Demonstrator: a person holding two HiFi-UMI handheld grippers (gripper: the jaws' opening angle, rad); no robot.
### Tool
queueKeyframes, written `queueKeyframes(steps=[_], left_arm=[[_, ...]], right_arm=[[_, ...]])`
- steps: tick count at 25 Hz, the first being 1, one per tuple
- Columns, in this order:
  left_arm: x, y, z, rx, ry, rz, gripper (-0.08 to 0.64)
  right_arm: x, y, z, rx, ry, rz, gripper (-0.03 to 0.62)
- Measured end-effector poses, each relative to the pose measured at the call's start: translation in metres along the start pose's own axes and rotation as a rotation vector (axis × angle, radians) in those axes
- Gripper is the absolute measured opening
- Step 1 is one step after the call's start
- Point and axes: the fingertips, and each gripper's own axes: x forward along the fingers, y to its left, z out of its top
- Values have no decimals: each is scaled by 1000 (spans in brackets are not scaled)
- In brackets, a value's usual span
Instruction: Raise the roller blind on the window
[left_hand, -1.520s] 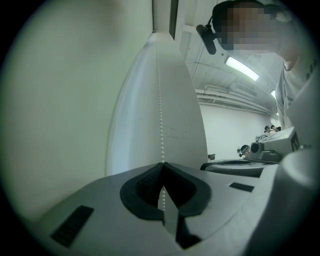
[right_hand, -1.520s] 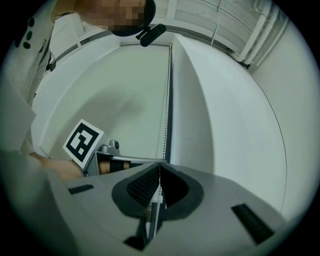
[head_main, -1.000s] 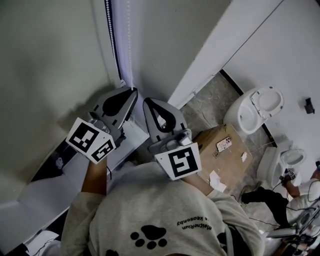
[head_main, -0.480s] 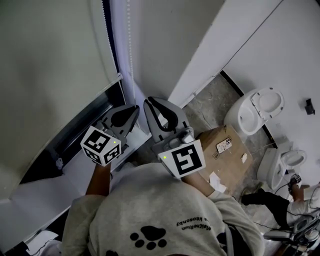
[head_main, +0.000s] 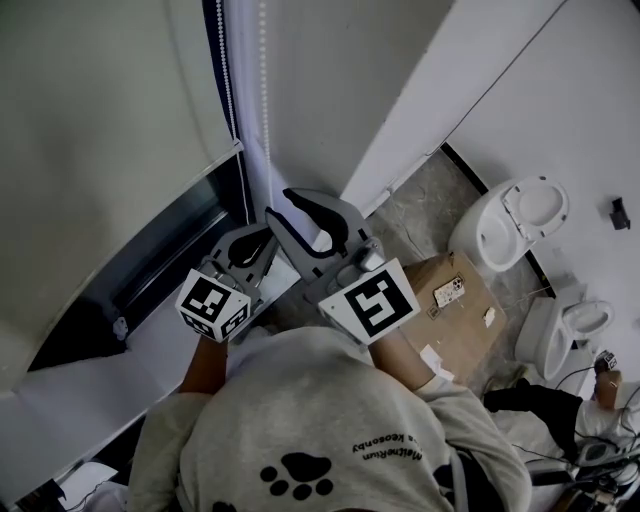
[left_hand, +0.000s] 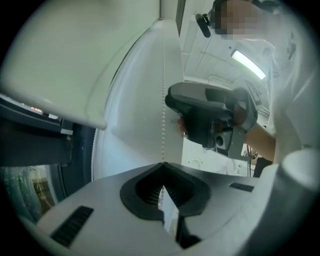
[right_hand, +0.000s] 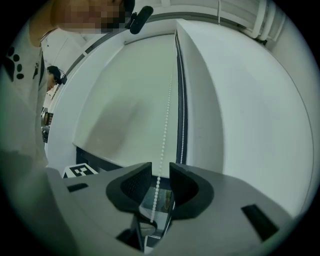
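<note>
Plainly pinches the bead chain in the left gripper: smooth grey plastic jaws pressed together, ribbed black pads meeting on a thin string of small round white beads dropping straight into them. Holds the right gripper higher up the chain, jaws just opened and standing apart, with the beads running free down the gap between the two ridged dark pads and touching neither. Shows a second strand just to the right, tight against a dark narrow window frame. Puts the roller blind at the upper left of the head view, beside the chain: flat, pale, matte fabric hanging over the window's upper part and ending in a rounded off-white bottom rail above a dark strip of glass. Carries a cube of crisp black-and-white square markers on each gripper. Farther right, on mottled grey stone-like floor: a brown cardboard box with soft corners, near a glossy white toilet bowl of oval shape.
</note>
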Motion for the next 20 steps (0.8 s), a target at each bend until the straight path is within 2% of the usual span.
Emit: queueKeyframes(steps=[5,11,20], left_arm=[[0,-4,-33,-23,46,-9,5],[-8,2,-34,-32,32,-1,5],[-11,2,-54,-62,40,-3,5]], right_arm=[[12,4,-7,-9,38,10,110],[16,6,5,-7,29,14,107],[18,8,12,-12,31,38,40]])
